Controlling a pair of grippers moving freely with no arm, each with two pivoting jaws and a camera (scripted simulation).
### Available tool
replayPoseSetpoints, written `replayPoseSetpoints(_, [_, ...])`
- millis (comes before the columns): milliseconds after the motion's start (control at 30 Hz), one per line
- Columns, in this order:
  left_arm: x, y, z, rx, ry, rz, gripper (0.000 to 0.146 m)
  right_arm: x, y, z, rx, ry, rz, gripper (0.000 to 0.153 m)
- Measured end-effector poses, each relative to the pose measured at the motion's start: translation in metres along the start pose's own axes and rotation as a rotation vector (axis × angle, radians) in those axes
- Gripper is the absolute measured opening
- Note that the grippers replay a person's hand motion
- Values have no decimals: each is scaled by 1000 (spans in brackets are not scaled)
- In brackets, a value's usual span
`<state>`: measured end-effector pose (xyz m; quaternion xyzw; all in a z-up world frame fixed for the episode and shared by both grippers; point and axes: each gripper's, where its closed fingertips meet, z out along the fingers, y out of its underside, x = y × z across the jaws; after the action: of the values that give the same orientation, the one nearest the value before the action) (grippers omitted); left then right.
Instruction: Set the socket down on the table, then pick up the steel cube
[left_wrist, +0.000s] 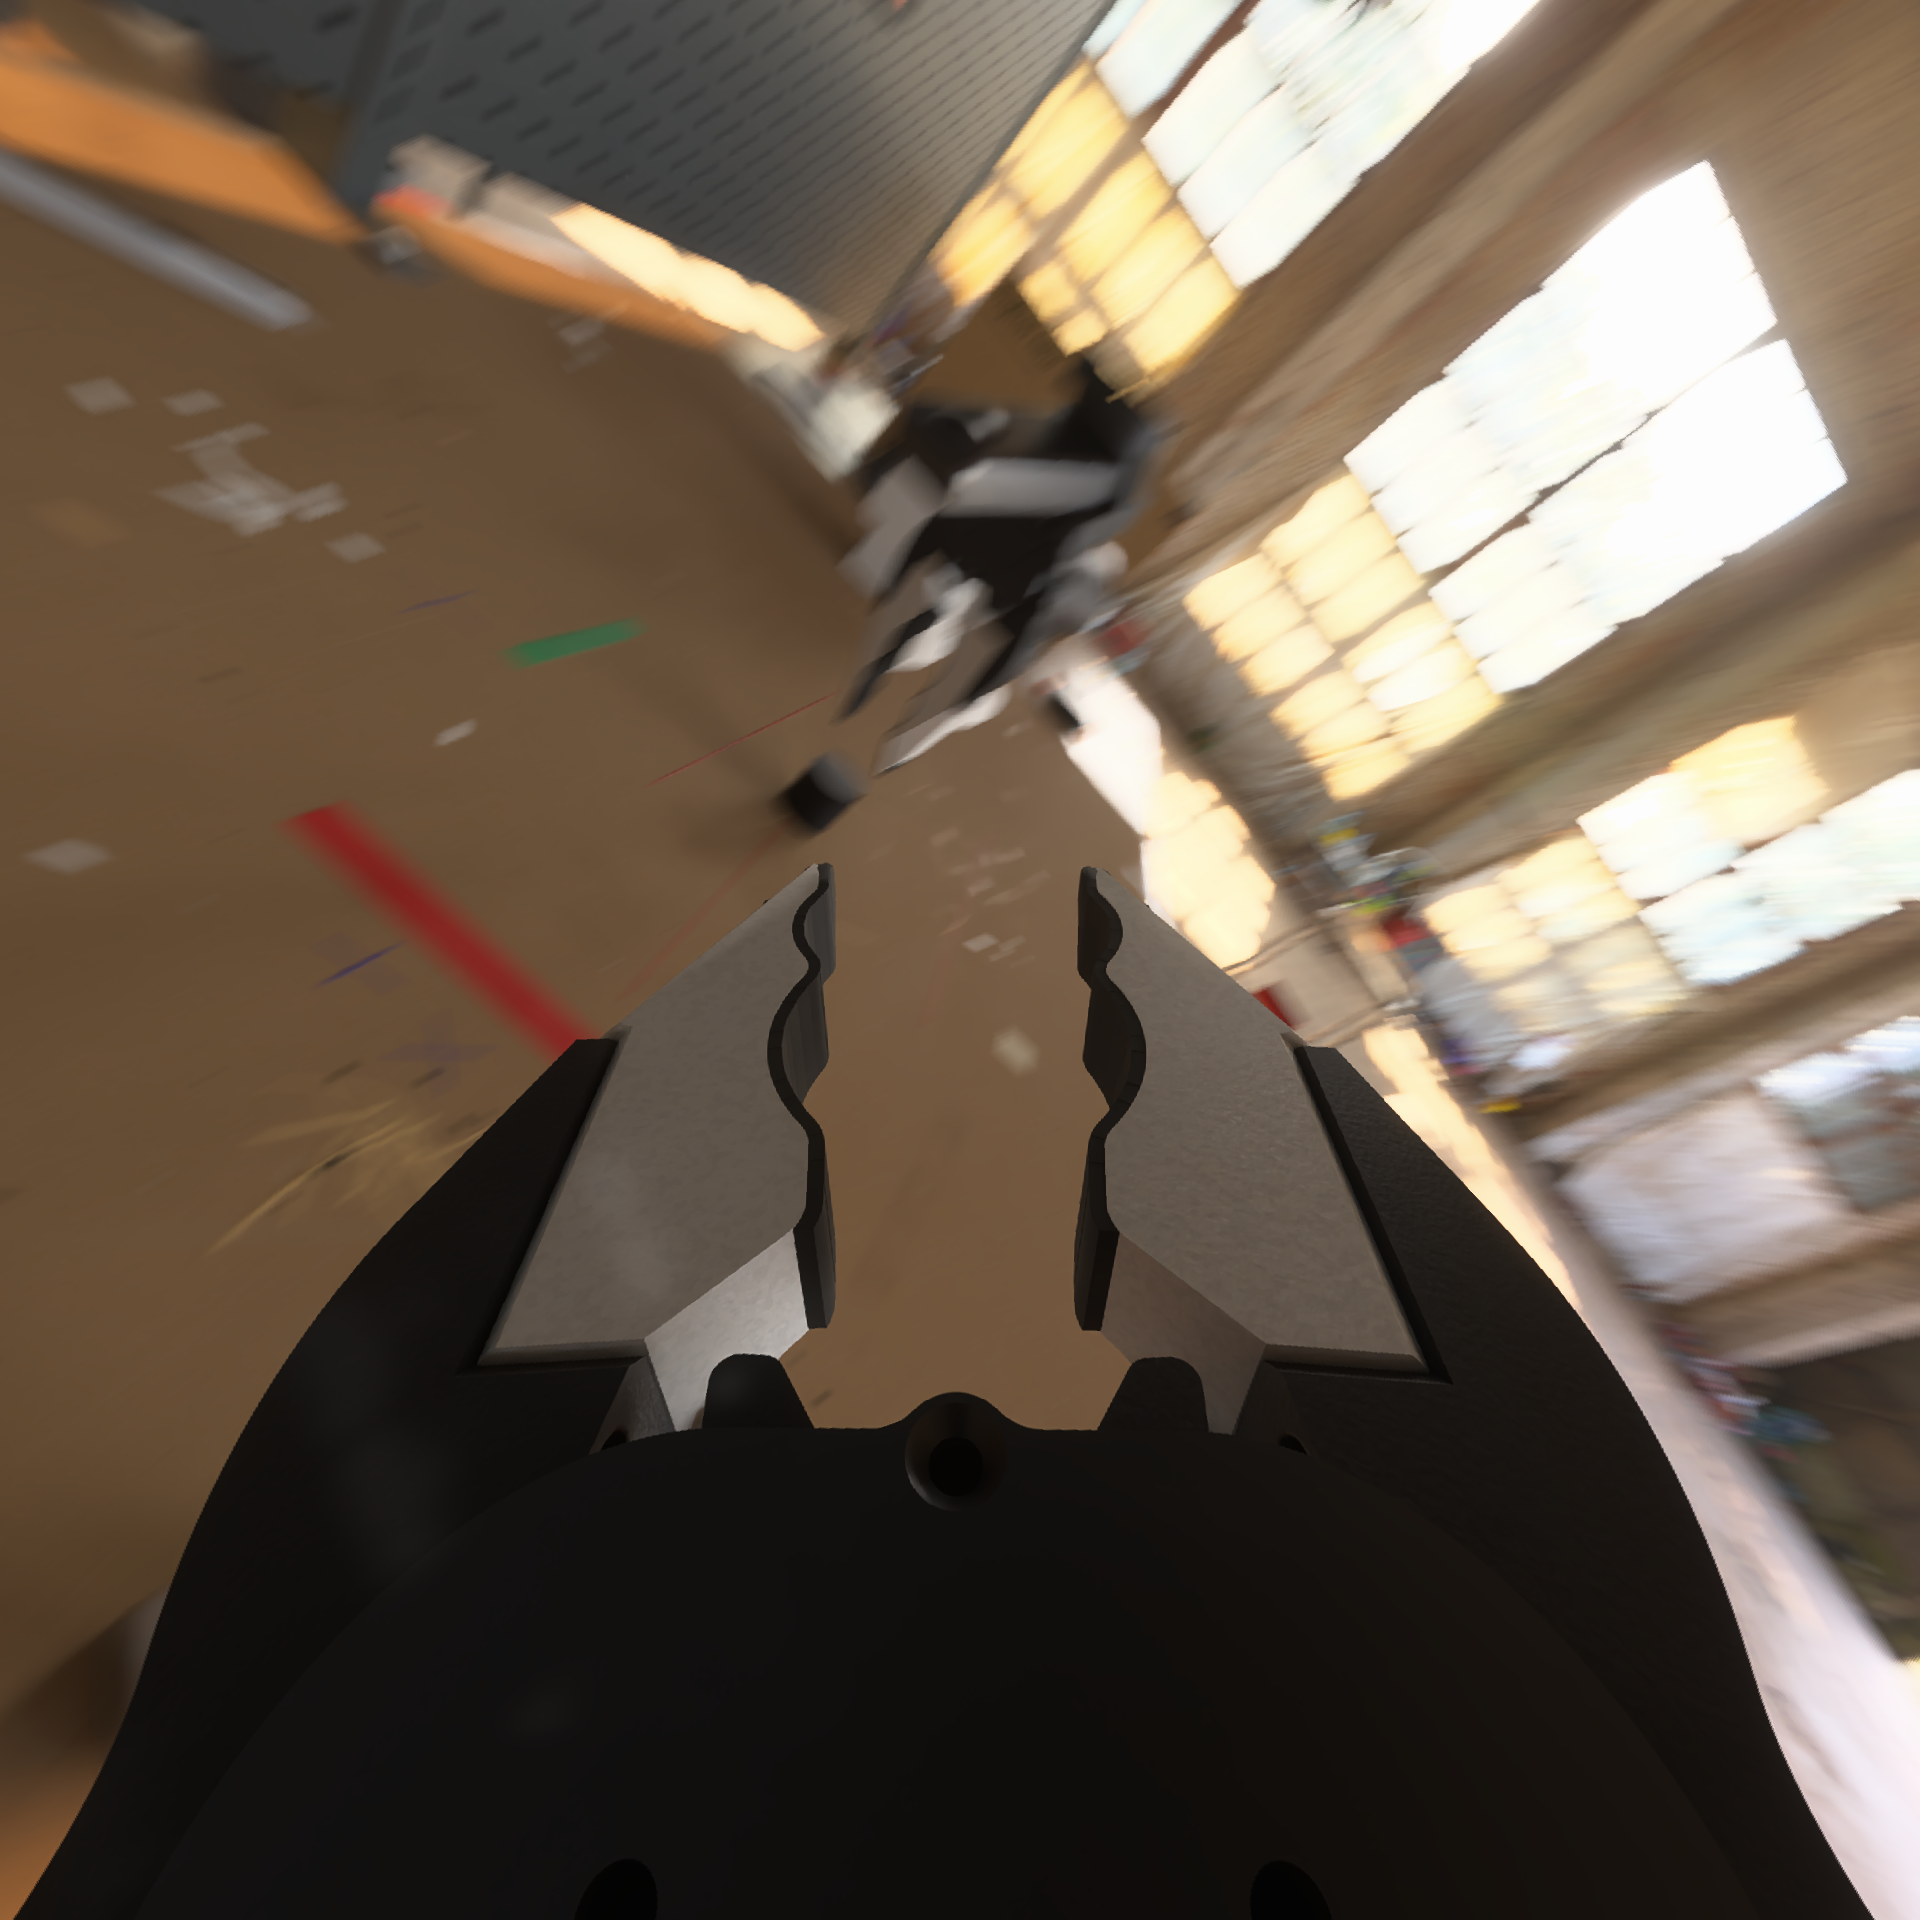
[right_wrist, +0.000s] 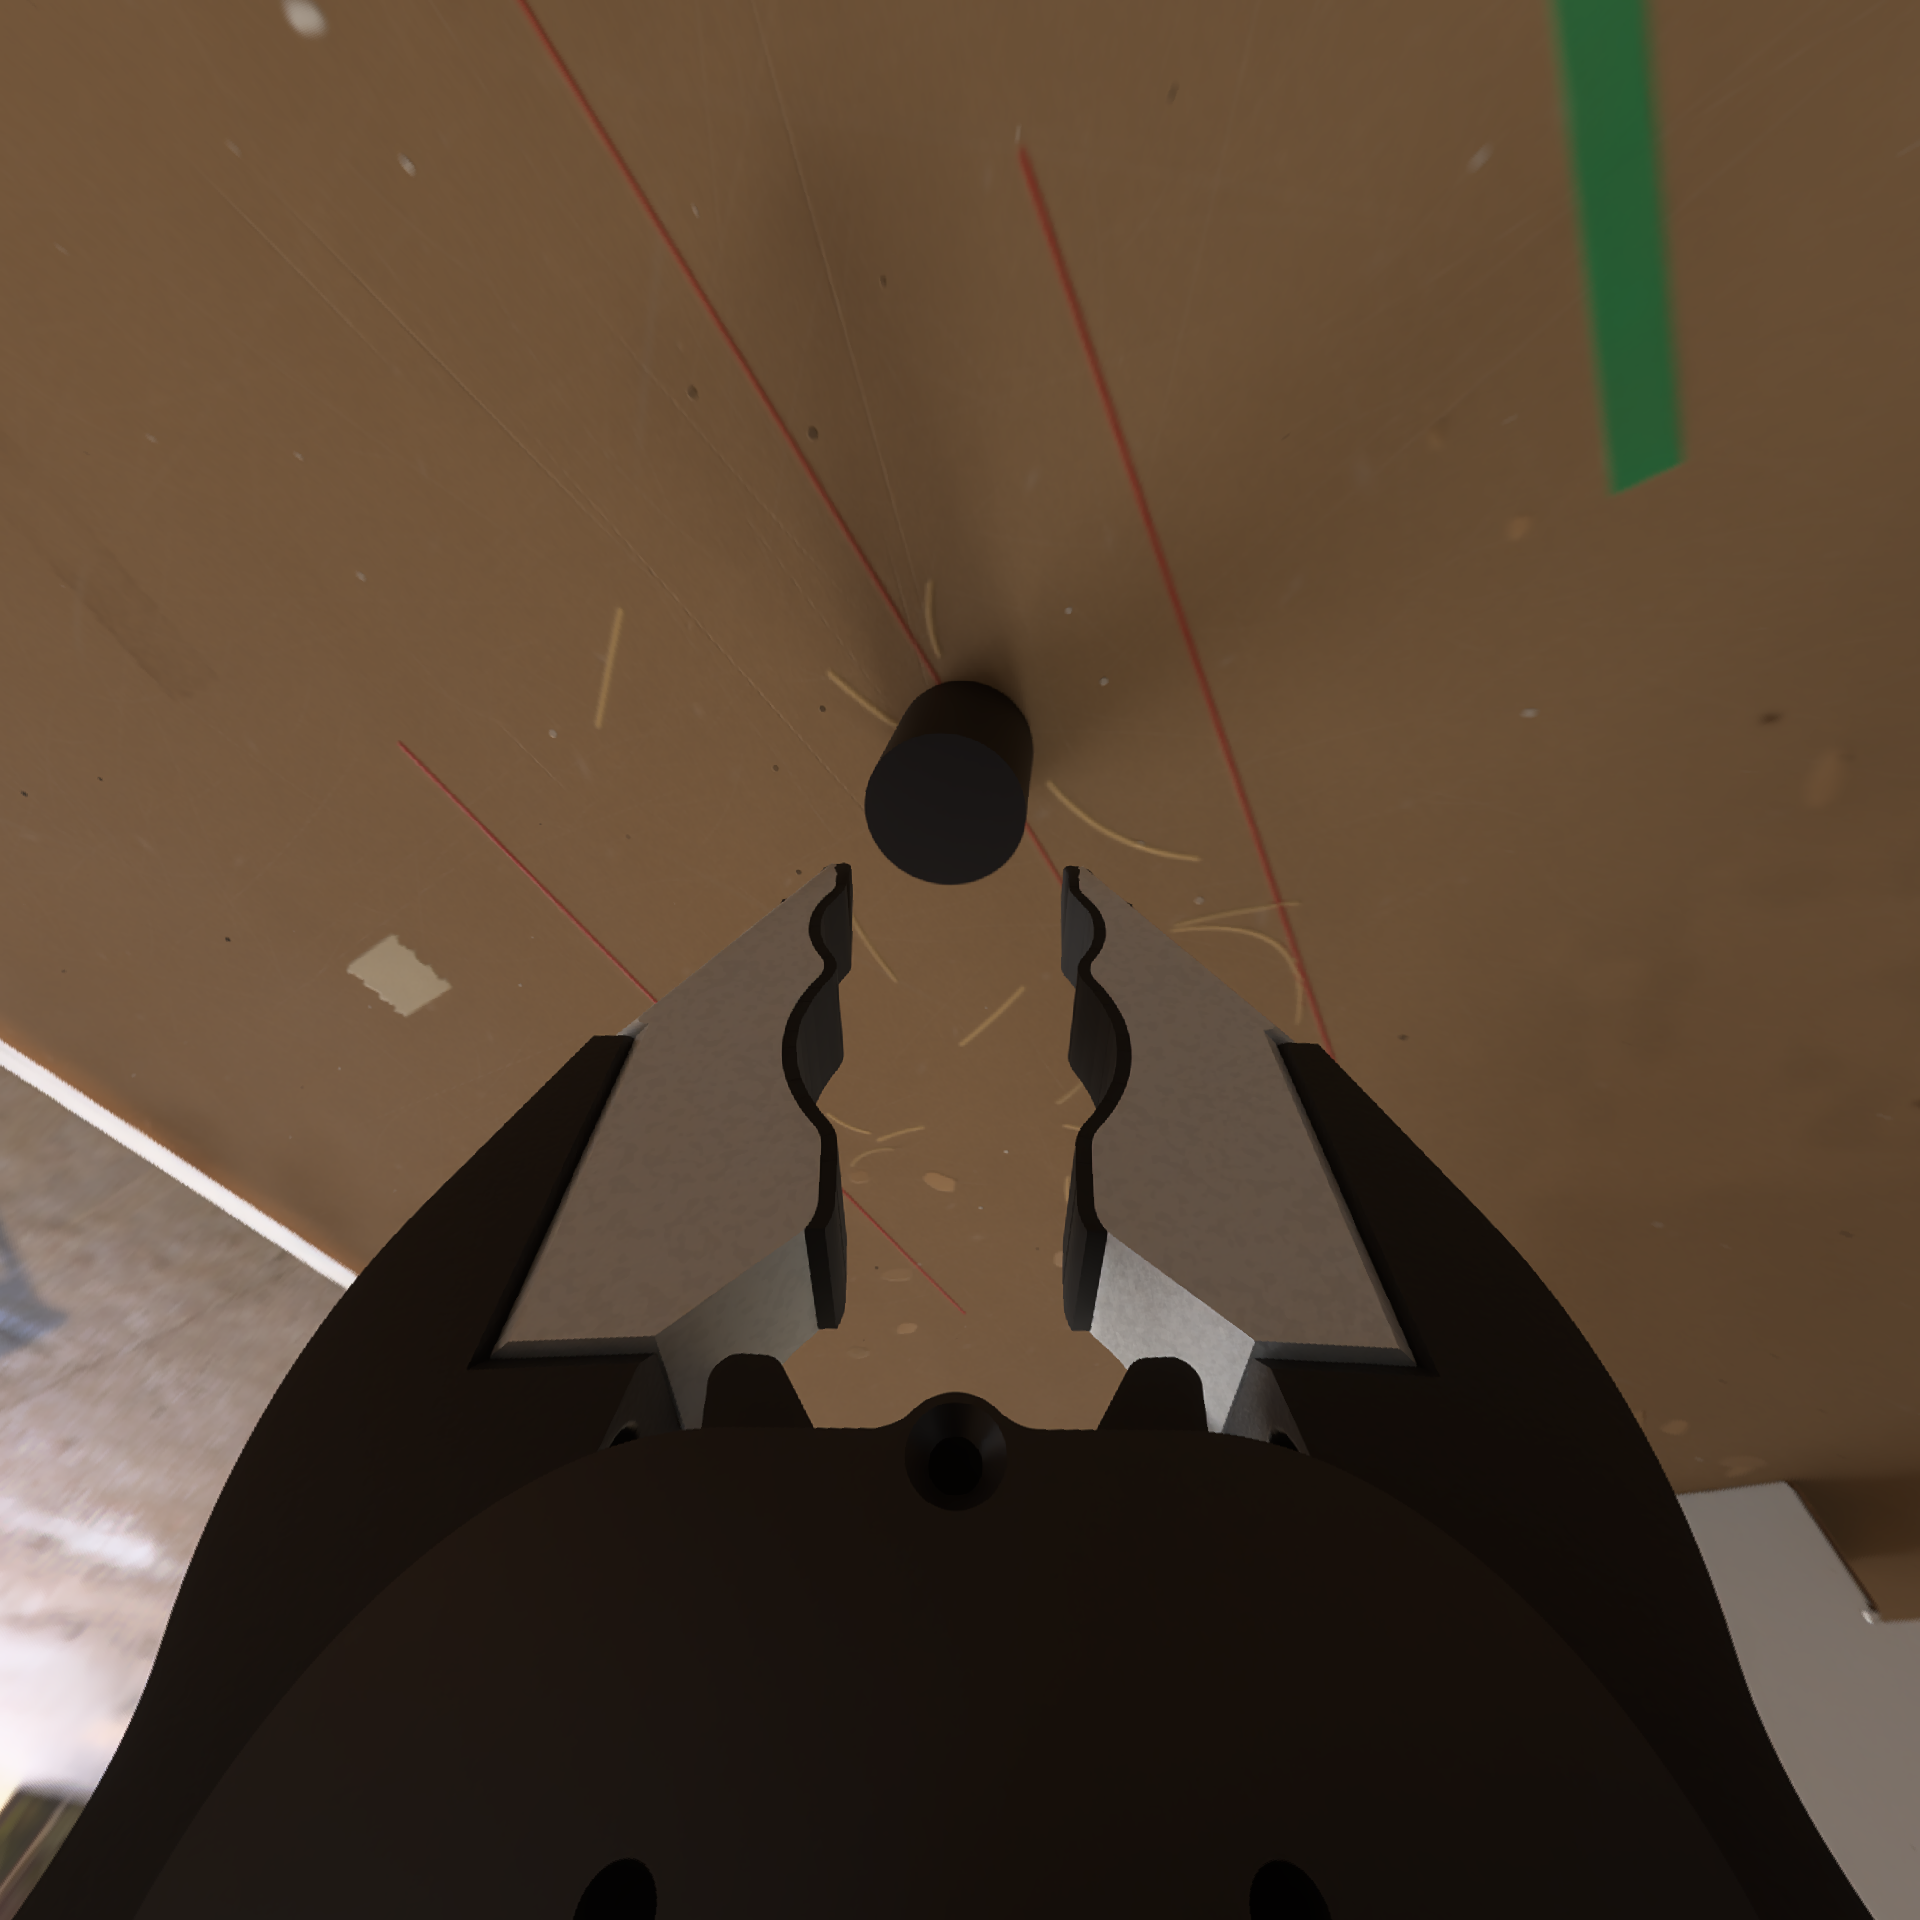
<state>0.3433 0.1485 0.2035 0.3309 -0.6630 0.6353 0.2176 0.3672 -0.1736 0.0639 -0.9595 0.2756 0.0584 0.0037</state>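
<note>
Right wrist view showed our right claw released, its jaws parted and nothing between them; the socket, a short dark cylinder, stood on the brown table just beyond the fingertips, apart from both; bare tabletop lay all around it, crossed by thin red lines and pale scratches; a green strip lay well off to the upper right; a small pale scrap sat to the left; the table's edge ran along the lower left, near the claw's body. In the left wrist view, much blurred, our left claw was likewise released and empty over open table; farther off we saw the socket standing below the right claw; a red strip lay to the left; the table's far edge ran just beyond them. We could not make out the steel cube in either view.
</note>
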Motion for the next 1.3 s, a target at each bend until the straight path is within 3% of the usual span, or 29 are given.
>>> replayPoseSetpoints(133, [-56, 34, -1, -268, -423, 86, 46, -5, -8, -37, 154, 90, -40, 40])
replayPoseSetpoints(267, [-80, 48, -8, -376, -574, 120, 50, -14, -11, -67, 278, 178, -70, 38])
replayPoseSetpoints(400, [-94, 50, -35, -464, -715, 158, 51, -25, -7, -76, 320, 232, -101, 37])
replayPoseSetpoints(567, [-113, 76, -71, -871, -863, 185, 48, -31, -4, -67, 313, 256, -131, 38])
replayPoseSetpoints(633, [-118, 86, -77, -965, -895, 139, 48, -32, -5, -62, 323, 247, -127, 38])
replayPoseSetpoints(800, [-123, 100, -78, -1007, -941, 62, 48, -25, 1, -61, 359, 286, -96, 39])
replayPoseSetpoints(1067, [-132, 115, -82, -1102, -966, -16, 46, -15, 10, -119, 656, 408, -28, 39])
replayPoseSetpoints(1300, [-138, 127, -85, -1180, -950, -98, 45, -21, 14, -133, 711, 481, -43, 39])
